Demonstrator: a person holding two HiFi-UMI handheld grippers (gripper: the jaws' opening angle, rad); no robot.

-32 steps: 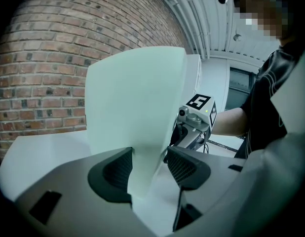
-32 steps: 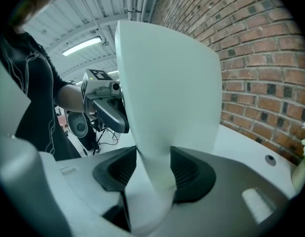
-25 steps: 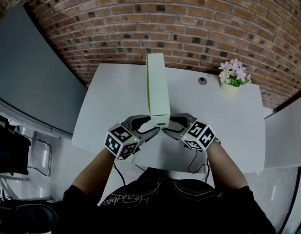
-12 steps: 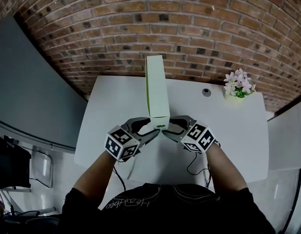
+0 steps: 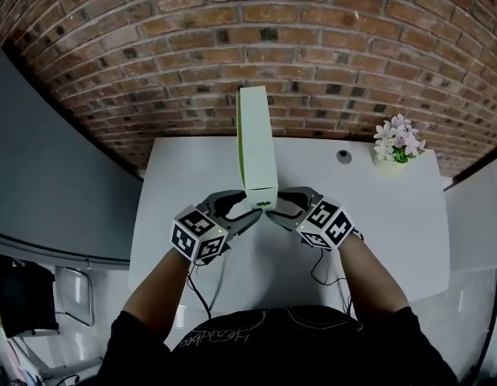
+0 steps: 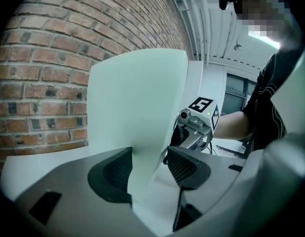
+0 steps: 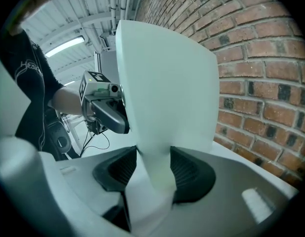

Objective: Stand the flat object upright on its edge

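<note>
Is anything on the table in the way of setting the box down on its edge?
Nothing visible does. The left tongs and right tongs grip the box at its near end over the white table. The flower pot and a round grommet sit toward the far right corner, apart from it.

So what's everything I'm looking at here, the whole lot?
box: one, pale green, upright over the table, gripped at its lower end
table: one, white, against the wall
flowers: one small pot, pink and white, table's far right corner
round cap: one, dark, beside the flowers
wall: one, red brick, behind the table
tongs: two, grey with black-and-white cubes, left tongs and right tongs both shut on the box
arms: two, bare, bottom of view
</note>
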